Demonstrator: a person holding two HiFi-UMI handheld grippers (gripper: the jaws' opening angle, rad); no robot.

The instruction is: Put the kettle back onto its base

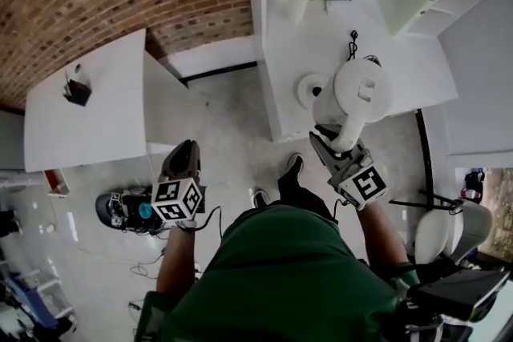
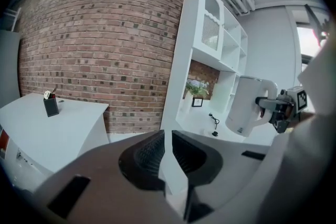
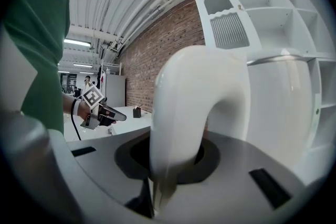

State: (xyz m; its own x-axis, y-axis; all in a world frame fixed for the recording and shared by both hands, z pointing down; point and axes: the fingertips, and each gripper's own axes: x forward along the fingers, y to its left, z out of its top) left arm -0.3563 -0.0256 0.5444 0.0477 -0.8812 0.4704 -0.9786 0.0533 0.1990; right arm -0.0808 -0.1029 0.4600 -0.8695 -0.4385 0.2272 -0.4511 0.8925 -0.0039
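Kettle held by its handle, just beside its base

Head view: the right gripper [image 1: 327,142] reaches over the white counter [image 1: 401,60] of the shelf unit, with the white kettle [image 1: 361,92] at its tip. The round white base [image 1: 307,90] lies on that counter, just to the left of the kettle and partly covered by it. The kettle is not seated on the base. This view cannot show how the jaws sit on the handle.

The right gripper view shows that. The kettle's curved handle [image 3: 194,113] fills the space between the two jaws, which are closed against it part way open, with the kettle's body close behind. The base is out of sight here.

The left gripper [image 1: 181,152] hangs over the floor, well apart from the counter. In its own view the two ribbed pads [image 2: 149,152] stand a narrow slit apart with nothing between them. That view also sees the kettle side-on, upright and clear of the counter top. The small black cable end [image 2: 214,122] lies on the surface near it, and a vase of flowers [image 2: 197,87] stands further back.
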